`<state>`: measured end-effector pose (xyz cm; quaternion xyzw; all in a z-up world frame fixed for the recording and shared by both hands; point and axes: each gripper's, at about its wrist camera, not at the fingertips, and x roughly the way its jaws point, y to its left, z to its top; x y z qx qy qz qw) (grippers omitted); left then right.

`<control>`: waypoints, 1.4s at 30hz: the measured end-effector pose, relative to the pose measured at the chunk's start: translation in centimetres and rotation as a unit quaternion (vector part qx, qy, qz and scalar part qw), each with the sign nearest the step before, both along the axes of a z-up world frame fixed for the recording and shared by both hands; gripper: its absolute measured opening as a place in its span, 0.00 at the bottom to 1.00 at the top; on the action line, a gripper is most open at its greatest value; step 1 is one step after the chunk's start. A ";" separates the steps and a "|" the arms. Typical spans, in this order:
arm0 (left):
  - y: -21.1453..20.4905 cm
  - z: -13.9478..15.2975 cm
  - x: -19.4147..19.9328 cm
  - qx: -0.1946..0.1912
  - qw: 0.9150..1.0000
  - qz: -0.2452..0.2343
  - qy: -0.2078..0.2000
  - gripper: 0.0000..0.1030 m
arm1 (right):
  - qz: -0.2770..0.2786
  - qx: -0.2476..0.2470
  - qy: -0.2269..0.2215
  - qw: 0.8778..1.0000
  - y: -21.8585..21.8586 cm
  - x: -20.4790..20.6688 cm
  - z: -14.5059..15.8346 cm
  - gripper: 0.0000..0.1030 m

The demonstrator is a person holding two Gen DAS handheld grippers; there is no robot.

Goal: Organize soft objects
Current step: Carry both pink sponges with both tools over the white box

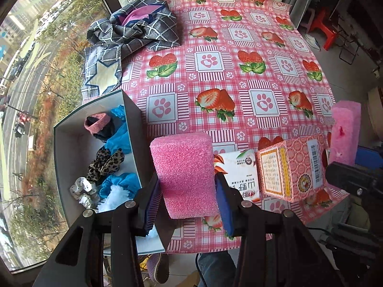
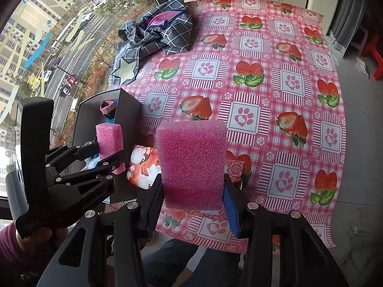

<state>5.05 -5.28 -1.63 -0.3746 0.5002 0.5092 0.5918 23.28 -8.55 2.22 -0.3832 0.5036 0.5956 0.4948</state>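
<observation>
- My left tool [image 1: 186,205] has its fingers clamped on a pink sponge [image 1: 185,172], upright just beside the open box [image 1: 134,110] of scrunchies [image 1: 105,163].
- My right tool [image 2: 194,203] pinches a second pink sponge [image 2: 192,162] above the surface's [image 2: 275,55] near edge.
- Two cartons [image 1: 289,167] sit between them.

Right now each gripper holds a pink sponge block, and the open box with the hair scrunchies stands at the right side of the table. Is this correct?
Not quite. The left gripper and right gripper each clamp a pink sponge block, but the open box with the hair scrunchies stands at the table's left side, by the window, as the left wrist view shows.
</observation>
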 end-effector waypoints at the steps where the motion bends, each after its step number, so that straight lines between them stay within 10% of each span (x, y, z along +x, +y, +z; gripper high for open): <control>1: -0.4 0.2 -0.6 0.002 1.000 0.003 0.002 0.46 | 0.007 -0.003 0.001 1.000 -0.2 -0.7 -0.1 0.46; 24: -5.2 3.0 -14.4 0.043 0.982 0.184 -0.004 0.46 | 0.201 0.002 -0.006 0.980 0.6 -16.6 1.1 0.46; 42: -5.8 2.8 -17.1 0.044 0.976 0.215 -0.008 0.46 | 0.241 0.001 -0.016 0.970 1.0 -20.1 1.0 0.46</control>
